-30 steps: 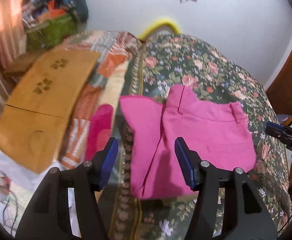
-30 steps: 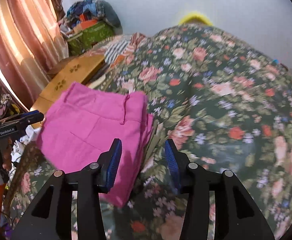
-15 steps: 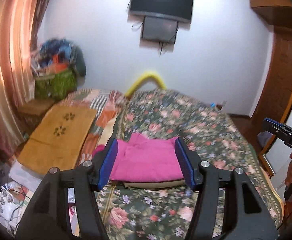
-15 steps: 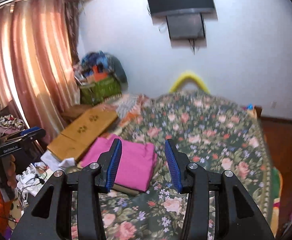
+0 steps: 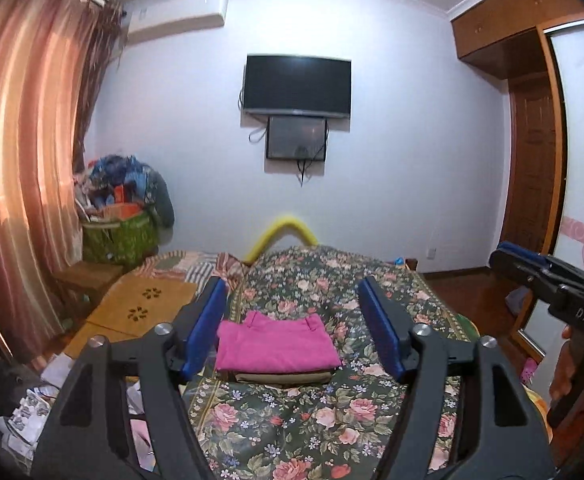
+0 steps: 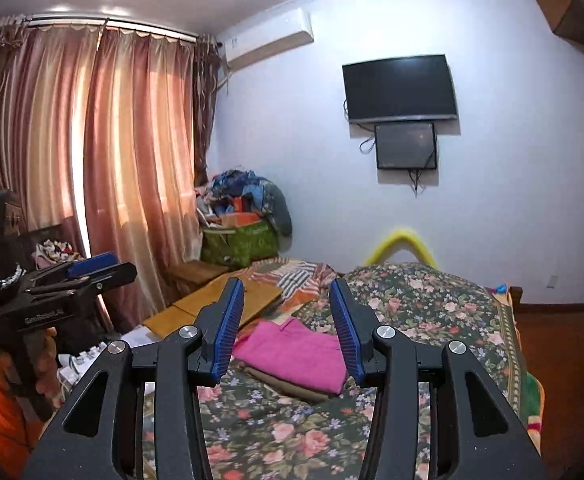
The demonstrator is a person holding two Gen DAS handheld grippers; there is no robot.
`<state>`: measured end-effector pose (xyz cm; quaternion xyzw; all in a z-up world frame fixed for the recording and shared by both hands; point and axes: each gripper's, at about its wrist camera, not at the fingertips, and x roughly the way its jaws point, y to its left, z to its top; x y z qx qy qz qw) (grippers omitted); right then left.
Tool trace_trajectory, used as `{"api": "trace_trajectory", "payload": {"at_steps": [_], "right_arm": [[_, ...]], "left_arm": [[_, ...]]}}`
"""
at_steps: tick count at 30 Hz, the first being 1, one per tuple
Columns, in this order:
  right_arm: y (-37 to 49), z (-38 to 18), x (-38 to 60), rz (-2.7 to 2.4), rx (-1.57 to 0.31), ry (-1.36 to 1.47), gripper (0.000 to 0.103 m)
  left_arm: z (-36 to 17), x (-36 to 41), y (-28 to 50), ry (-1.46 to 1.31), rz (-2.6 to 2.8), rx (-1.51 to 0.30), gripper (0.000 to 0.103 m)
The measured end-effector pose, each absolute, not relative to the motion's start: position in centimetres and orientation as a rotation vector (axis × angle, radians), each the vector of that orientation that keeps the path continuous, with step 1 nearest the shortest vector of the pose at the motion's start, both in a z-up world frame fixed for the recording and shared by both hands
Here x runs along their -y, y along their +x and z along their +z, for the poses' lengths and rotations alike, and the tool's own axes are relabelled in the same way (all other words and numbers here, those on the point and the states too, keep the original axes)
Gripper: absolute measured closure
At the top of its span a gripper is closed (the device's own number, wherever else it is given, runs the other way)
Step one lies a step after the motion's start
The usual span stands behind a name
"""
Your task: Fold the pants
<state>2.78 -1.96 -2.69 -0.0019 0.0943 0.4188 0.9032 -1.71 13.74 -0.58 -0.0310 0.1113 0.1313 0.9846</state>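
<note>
On the bed, the pants lie folded; both tools, left just widened and right, are released and empty, best kept clear.

We see a bed covered by a dark green floral bedspread. On it lies 1 stack of 2 folded garments: pink pants on top of an olive-brown garment. Along the bed's left side we see a striped patchwork blanket and a flat wooden board lying partly on it.
</note>
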Motion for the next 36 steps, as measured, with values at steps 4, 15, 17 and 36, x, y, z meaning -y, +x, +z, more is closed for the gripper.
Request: {"api": "trace_trajectory", "payload": {"at_steps": [4, 15, 17, 36], "right_arm": [[1.8, -3.4, 2.8, 0.865, -0.193, 0.042, 0.049], [-0.8, -3.3, 3.9, 0.804, -0.147, 0.046, 0.011], [-0.9, -3.1, 3.8, 0.789, -0.137, 0.034, 0.006], [-2.2, -4.0, 3.2, 0.751, -0.144, 0.001, 0.000]], "left_arm": [[-0.5, -12.3, -3.6, -0.039, 0.275, -0.183, 0.019], [-1.6, -11.0, -5.6, -0.042, 0.279, -0.161, 0.002], [-1.7, -11.0, -5.9, -0.042, 0.277, -0.159, 0.002], [-2.3, -10.7, -6.0, -0.043, 0.266, -0.167, 0.001]]}}
